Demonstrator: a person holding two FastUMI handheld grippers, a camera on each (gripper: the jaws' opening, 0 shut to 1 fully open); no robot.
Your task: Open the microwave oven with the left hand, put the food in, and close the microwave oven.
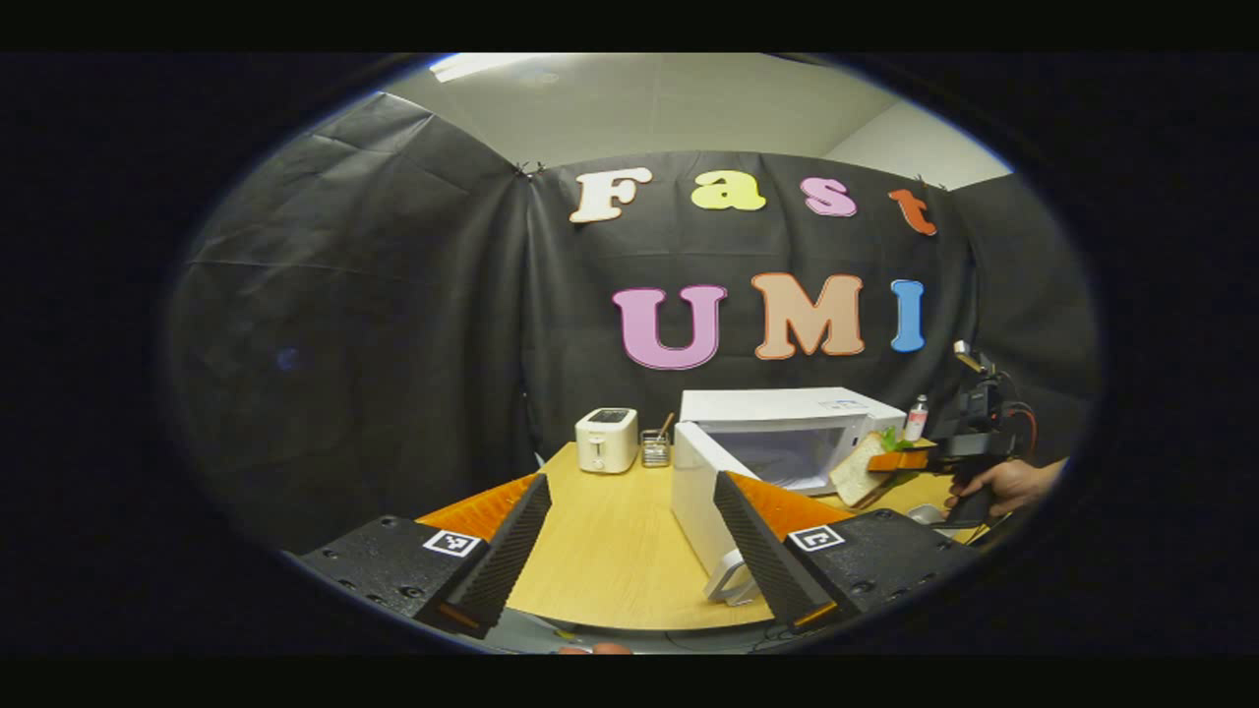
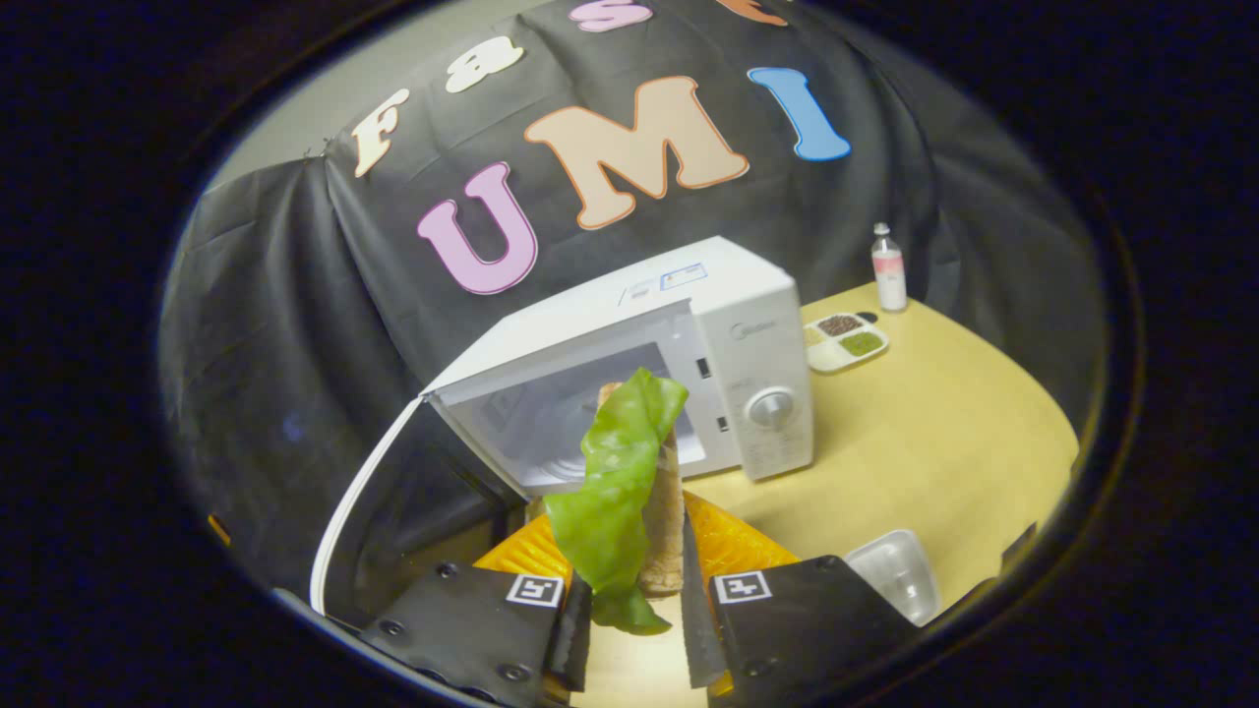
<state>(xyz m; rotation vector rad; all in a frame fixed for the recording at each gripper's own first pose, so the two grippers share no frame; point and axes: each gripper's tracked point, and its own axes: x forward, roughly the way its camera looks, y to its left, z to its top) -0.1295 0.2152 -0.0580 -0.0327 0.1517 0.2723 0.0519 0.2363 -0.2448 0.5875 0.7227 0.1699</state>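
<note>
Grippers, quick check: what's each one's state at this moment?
Left hand-held gripper: open, holding nothing.
Right hand-held gripper: closed on the sandwich with its lettuce leaf, in front of the open microwave.

The table has a smooth, pale wood-grain top with a matt sheen. The microwave oven looks like glossy white painted metal or plastic, its open door dark and glassy. The toaster is smooth cream plastic. The lettuce leaf looks waxy and crinkled beside porous, rough bread. The container is clear, shiny plastic.
</note>
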